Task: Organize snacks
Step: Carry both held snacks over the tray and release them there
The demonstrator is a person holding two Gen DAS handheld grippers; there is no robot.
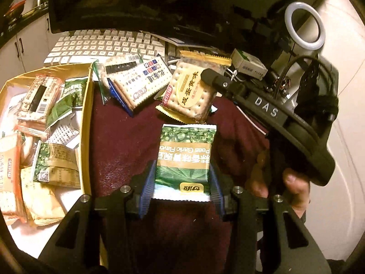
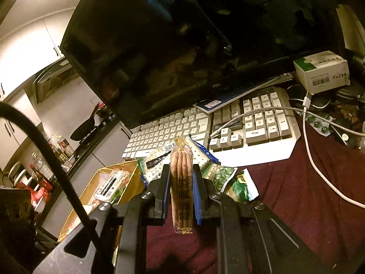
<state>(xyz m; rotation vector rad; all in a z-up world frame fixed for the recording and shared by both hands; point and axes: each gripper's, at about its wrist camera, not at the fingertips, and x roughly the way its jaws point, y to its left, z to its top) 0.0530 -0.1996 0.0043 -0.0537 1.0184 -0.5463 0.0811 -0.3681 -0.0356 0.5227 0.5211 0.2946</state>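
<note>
Gripping the green pea packet (image 1: 185, 159) between closed pads, the left gripper (image 1: 181, 193) holds it above the dark red cloth (image 1: 127, 141), just right of the yellow box (image 1: 87, 123). Carrying it left over the box wall before releasing seems best. The right gripper (image 2: 181, 190) is clamped on a cracker pack (image 2: 181, 182), edge-on.

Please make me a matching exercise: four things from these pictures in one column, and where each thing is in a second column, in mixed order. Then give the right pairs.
Things
1. green garlic pea packet
2. gold-wrapped cracker packet
3. yellow box
4. white keyboard

Places
A. in front of the dark monitor
B. between the left gripper's blue pads
C. on the left of the maroon cloth, full of snack packets
D. held edge-up in the right gripper

Pairs: 1-B, 2-D, 3-C, 4-A
</note>
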